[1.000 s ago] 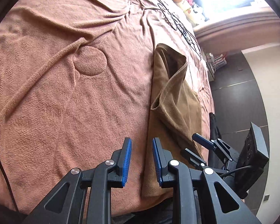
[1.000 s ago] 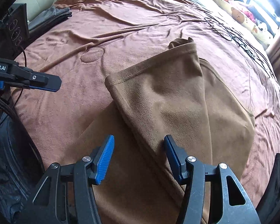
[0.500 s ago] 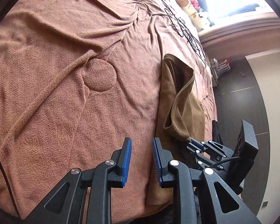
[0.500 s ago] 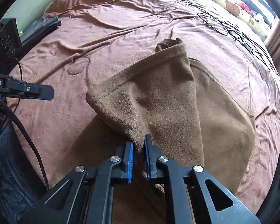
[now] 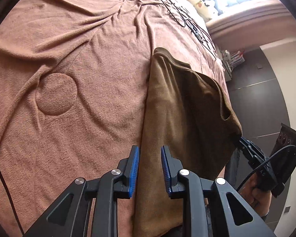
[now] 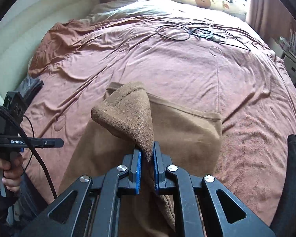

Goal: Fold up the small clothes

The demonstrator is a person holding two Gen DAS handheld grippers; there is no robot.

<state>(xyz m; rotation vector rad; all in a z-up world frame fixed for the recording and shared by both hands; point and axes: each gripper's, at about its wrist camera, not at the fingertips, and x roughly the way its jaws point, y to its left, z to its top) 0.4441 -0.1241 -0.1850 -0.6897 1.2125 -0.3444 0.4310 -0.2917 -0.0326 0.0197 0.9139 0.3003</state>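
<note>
Your right gripper [image 6: 147,156] is clamped on a raised fold of the brown garment [image 6: 187,134] on the bed [image 6: 187,69]. Your left gripper [image 5: 149,167] hangs slightly parted over the garment's edge, grasping nothing.

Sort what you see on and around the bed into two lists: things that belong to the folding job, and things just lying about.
Belongs to the job:
- brown garment, one flap lifted
- right gripper, jaws shut on that flap
- left gripper, jaws apart, holding nothing

Just lying about:
- black cables
- bear-print pillow
- dark folded clothes at the bed's edge
- pink-brown blanket underneath
</note>
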